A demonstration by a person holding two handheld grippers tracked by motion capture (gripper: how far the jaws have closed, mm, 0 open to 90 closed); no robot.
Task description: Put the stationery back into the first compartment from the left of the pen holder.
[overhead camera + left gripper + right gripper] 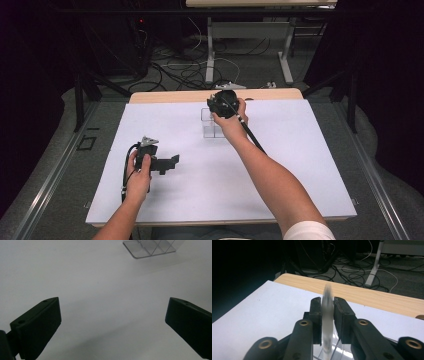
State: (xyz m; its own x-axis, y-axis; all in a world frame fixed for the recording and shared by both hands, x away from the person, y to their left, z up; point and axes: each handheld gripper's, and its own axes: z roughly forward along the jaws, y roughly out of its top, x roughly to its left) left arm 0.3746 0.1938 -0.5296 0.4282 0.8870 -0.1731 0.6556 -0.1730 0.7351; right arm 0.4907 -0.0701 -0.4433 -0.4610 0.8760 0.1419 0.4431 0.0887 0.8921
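A white sheet covers the wooden surface (165, 96). Toward its far edge stands a clear plastic rack (209, 123). Above it, the right hand-held gripper (327, 305) is clenched on a thin, pale disc (327, 315), held edge-on between the pads, with the rack just below. The left hand-held gripper (172, 161) rests nearer the front, jaws spread wide, nothing between them.

Rack (211, 123), upper centre of the high view: clear plastic, glossy, smooth thin walls. Disc (327, 315) between the jaws in the right gripper view: pale, smooth-looking, blurred; material cannot be told. Right gripper (327, 305) and left gripper (112, 322): black matt plastic. Sheet (300, 165) over the table: white, matt, smooth. Table (165, 96) edge at top: light wood grain, smooth.
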